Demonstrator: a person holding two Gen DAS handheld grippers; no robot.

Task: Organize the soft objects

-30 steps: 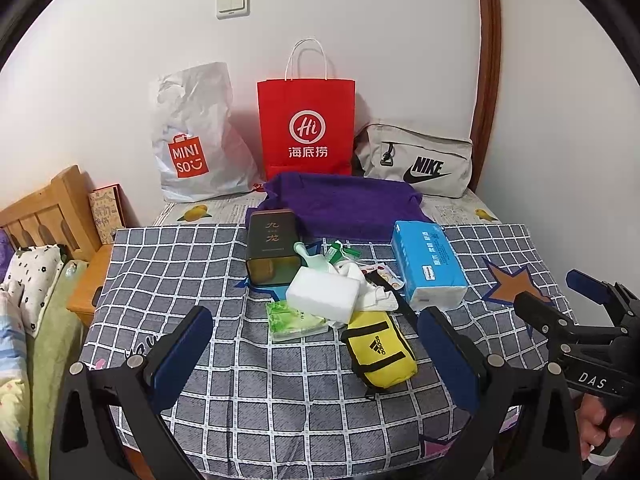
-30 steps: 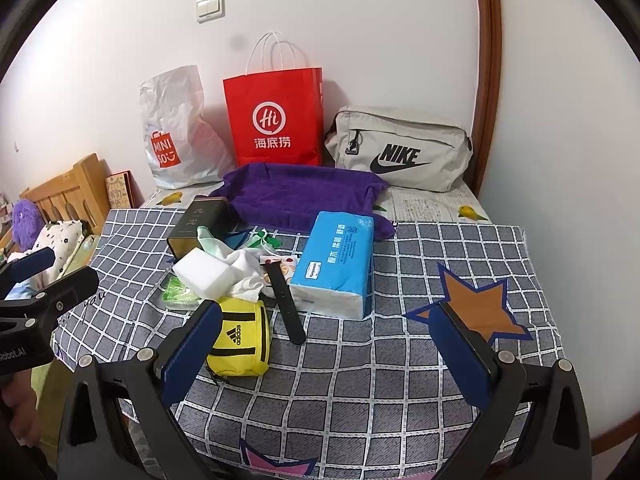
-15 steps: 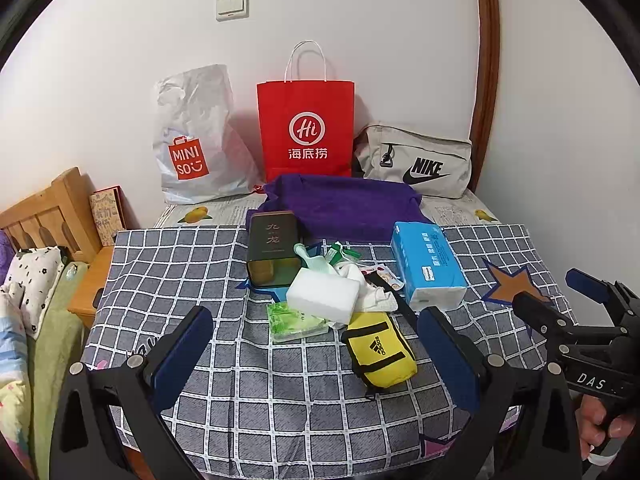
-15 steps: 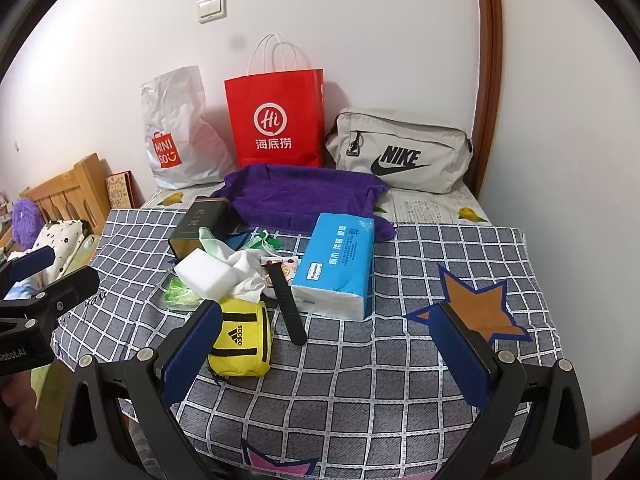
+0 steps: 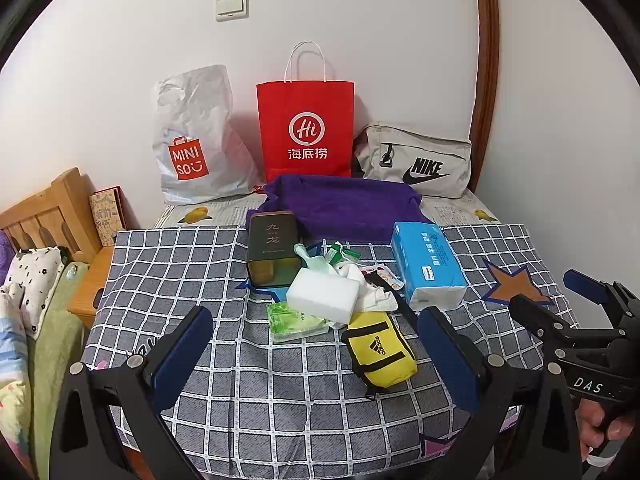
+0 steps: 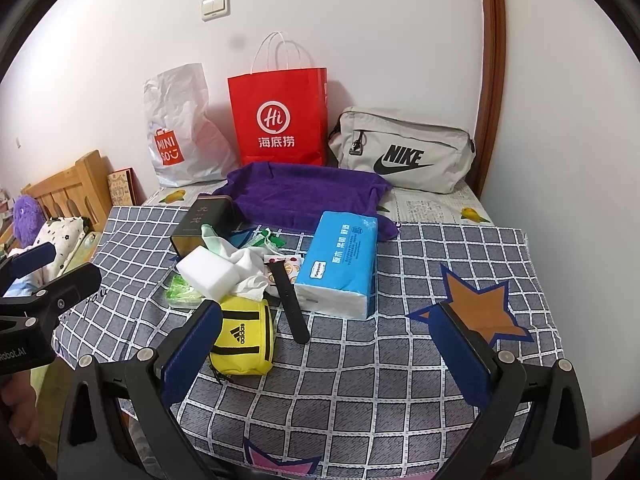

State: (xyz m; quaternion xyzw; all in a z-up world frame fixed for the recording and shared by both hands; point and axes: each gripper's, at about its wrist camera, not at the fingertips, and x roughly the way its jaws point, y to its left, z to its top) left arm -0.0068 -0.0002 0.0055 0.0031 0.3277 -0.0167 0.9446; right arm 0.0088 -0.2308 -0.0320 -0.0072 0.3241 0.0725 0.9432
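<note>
Soft objects heaped at centre of checked cloth (image 5: 168, 264). Landmark: blue tissue pack (image 5: 426, 264). Purple towel (image 5: 344, 204) spread behind pack, toward wall. Dark tin (image 5: 272, 252) lain left of pack. White sponge block (image 5: 324, 292) set left of pack, atop green wipes packet (image 5: 292, 320). Yellow pouch (image 5: 380, 354) placed front-left of pack. Black strap (image 6: 290, 306) laid just beside pack. Left gripper (image 5: 316, 354) held spread wide, nothing gripped. Right gripper (image 6: 326, 354) likewise spread, nothing gripped.
</note>
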